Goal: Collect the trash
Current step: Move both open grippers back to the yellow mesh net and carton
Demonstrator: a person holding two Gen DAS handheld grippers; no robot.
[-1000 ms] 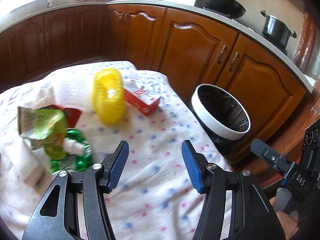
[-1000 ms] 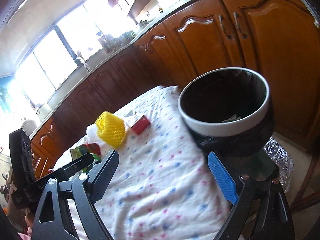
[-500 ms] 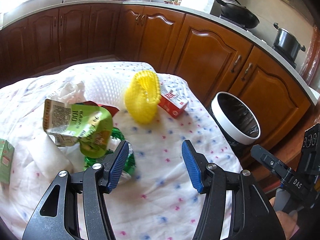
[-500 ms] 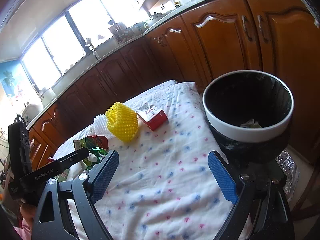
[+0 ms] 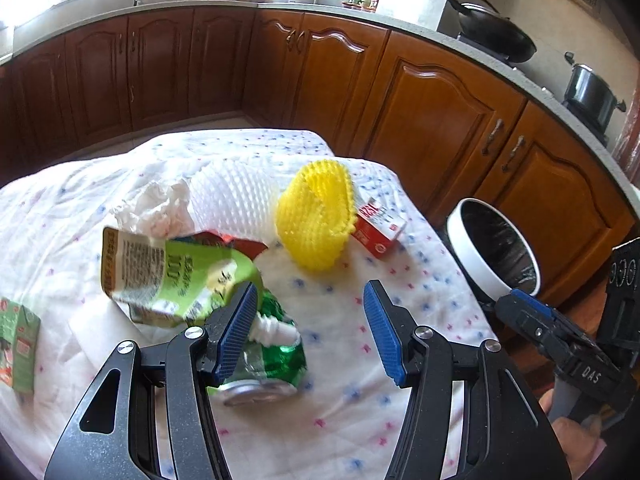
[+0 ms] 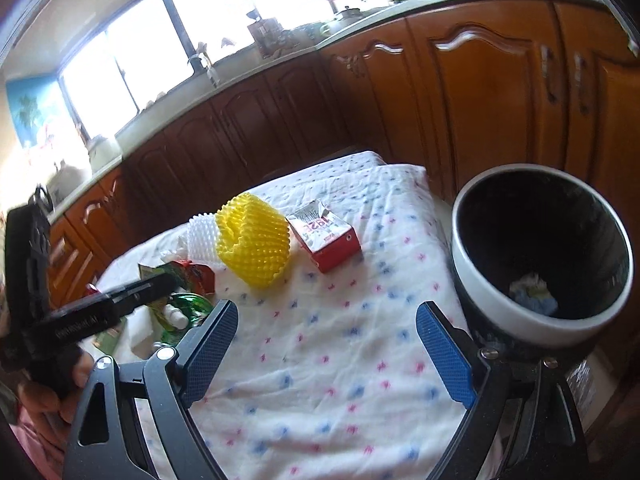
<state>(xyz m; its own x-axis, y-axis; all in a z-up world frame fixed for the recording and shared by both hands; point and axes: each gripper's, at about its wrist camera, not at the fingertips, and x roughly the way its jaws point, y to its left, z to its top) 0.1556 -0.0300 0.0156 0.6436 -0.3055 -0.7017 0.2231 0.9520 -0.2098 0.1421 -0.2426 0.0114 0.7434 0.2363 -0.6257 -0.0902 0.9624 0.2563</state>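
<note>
Trash lies scattered over the cloth-covered table (image 5: 168, 360): a crushed green can (image 5: 272, 356) nearest the left tool (image 5: 310, 330), a crumpled green pouch (image 5: 172, 276) partly over it, a small green carton (image 5: 18, 344) at the table's left edge, white tissue (image 5: 156, 212), a white foam net (image 5: 236, 200) and a yellow foam net (image 5: 314, 220) toward the far edge, and a red carton (image 5: 378, 228) near the far right corner. The bin (image 6: 540, 264) stands just off the table's right edge, with a scrap or two already at its bottom. Both tools are spread wide and hold nothing; the right tool (image 6: 328, 348) hovers over bare cloth beside the bin. The step in hand looks like the approach to a pick: the left tool sits low over the can, its left finger (image 5: 236, 328) in front of the can and pouch, while the right finger hangs over plain cloth. Whether the finger touches the can cannot be told. The next move likely calls for shifting the left tool leftward and down so the can sits between the fingers, then closing firmly. The overlapping pouch may get pinched along with the can or slide off. A crushed can is stiff but uneven, so a grip across its flattened middle would hold best before it is carried over to the bin.
</note>
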